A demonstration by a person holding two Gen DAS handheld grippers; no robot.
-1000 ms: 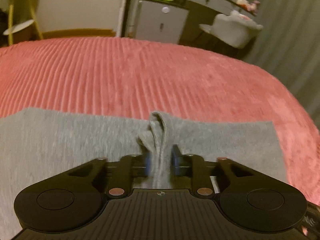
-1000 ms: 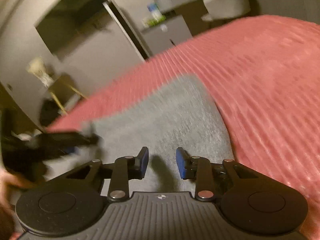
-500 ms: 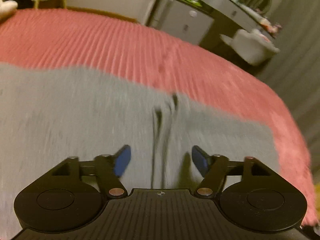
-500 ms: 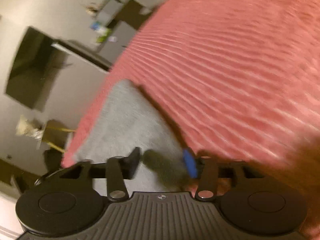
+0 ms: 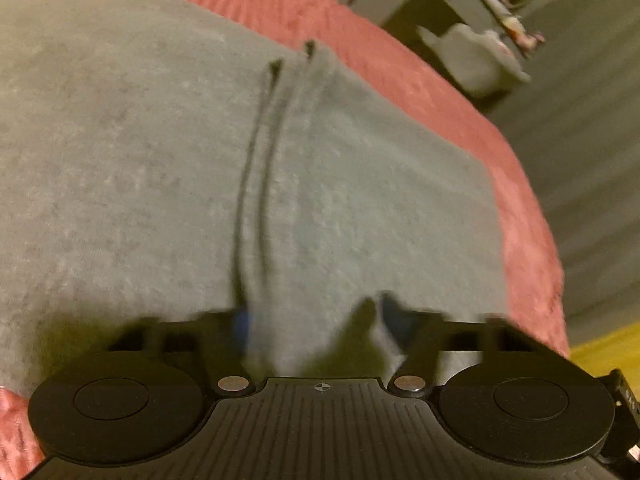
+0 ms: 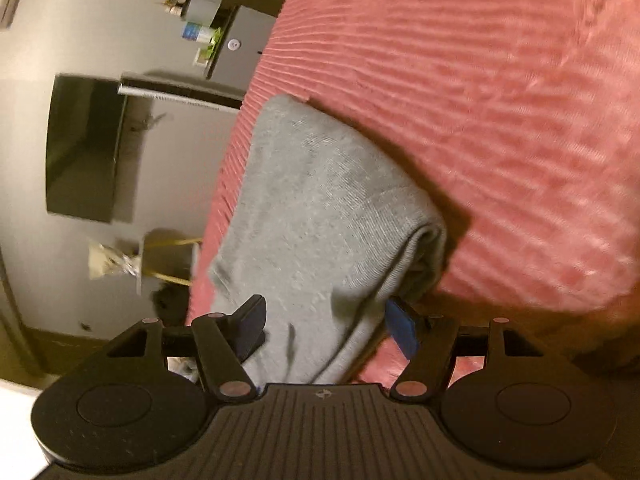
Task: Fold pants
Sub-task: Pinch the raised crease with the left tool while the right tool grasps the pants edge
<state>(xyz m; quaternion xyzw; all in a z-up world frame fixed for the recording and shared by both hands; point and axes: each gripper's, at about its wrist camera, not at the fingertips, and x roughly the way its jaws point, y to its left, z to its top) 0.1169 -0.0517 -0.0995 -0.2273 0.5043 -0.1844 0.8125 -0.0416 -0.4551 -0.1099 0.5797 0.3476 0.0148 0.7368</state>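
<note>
Grey pants (image 6: 320, 200) on a red bed (image 6: 500, 100) run forward from between the spread fingers of the right gripper (image 6: 326, 324), which straddle the folded edge, while the left gripper (image 5: 316, 320) closes around a raised crease; a clean fold likely needs every layer caught.

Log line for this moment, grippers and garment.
left gripper: jaws closing, pants cloth between | right gripper: open, astride pants' folded edge | surface: red bedspread
</note>
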